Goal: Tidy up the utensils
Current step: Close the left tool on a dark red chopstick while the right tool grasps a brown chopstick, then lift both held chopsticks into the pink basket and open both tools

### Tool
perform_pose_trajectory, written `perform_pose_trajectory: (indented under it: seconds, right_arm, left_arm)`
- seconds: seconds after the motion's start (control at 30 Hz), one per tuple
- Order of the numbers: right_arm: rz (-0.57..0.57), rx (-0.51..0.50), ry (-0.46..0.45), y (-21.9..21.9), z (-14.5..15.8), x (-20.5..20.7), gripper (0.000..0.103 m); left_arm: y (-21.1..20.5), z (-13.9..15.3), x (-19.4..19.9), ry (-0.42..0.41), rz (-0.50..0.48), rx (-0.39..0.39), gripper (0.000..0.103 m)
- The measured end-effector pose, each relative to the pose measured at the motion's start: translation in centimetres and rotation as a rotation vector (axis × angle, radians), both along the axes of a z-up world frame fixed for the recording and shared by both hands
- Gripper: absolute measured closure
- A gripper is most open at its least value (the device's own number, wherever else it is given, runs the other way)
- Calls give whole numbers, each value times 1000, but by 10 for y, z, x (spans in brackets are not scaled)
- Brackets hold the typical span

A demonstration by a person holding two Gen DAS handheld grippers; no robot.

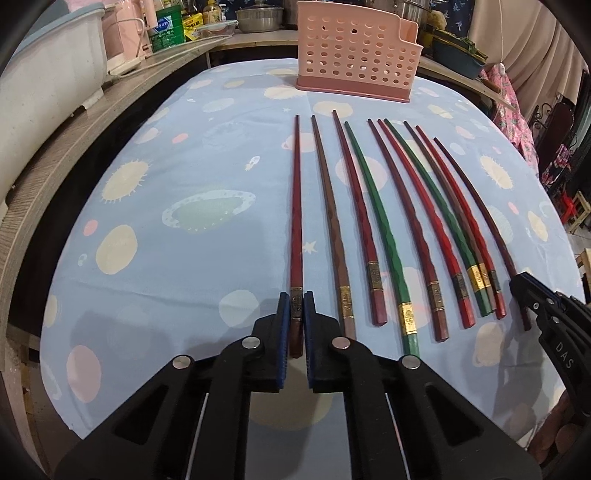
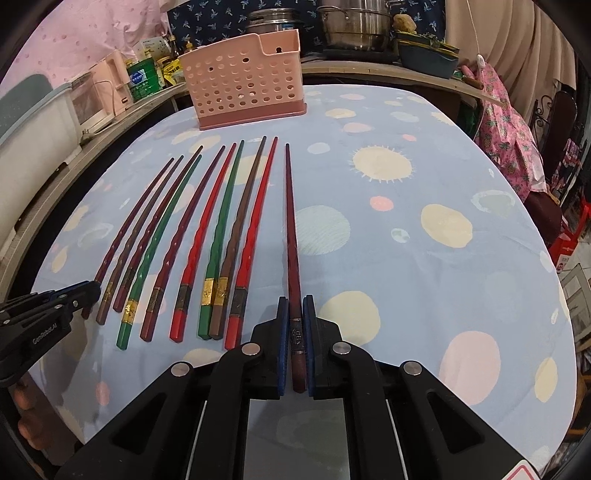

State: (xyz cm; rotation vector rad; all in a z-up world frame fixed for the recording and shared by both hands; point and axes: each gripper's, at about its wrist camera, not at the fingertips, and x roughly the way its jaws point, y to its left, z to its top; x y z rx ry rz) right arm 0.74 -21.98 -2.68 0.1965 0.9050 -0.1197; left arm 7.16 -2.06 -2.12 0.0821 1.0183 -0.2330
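Note:
Several chopsticks, dark red, brown, green and bright red, lie side by side on the blue planet-print tablecloth [image 1: 184, 166], tips pointing away from me. My left gripper [image 1: 296, 299] is shut on the thick end of the leftmost dark red chopstick [image 1: 296, 206]. My right gripper [image 2: 295, 302] is shut on the thick end of the rightmost dark red chopstick [image 2: 291, 229]. Each gripper also shows at the row's far end in the other view: the right gripper [image 1: 519, 282] and the left gripper [image 2: 90, 290]. A pink perforated utensil holder [image 1: 354, 55] stands upright beyond the chopstick tips.
A wooden counter [image 1: 74, 140] curves round the left and back of the table, carrying a white tub [image 1: 44, 74], a pink appliance, a green tin and steel pots [image 2: 354, 26]. Pink patterned cloth [image 2: 506, 122] hangs at the right. Bare tablecloth lies right of the row.

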Motion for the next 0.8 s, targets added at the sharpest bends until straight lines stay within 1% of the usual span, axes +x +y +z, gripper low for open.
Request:
perform_pose_trajectory:
  seconds: [0.17, 0.3, 0.5, 0.63, 0.8]
  right_arm:
    - [-8, 31, -3, -6, 10, -5, 96]
    - [-12, 24, -43, -10, 32, -6, 96]
    - [-31, 30, -125, -19, 72, 2, 96]
    - [-33, 36, -185, -26, 99, 15, 96]
    - [-40, 45, -261, -37, 132, 39, 96]
  left_arm:
    - [3, 8, 0, 7, -5, -29, 96]
    - [8, 22, 2, -5, 4, -52, 96]
    - [17, 60, 11, -58, 23, -106, 96]
    - [20, 91, 24, -108, 30, -140, 96]
    - [22, 129, 47, -178, 52, -162, 96]
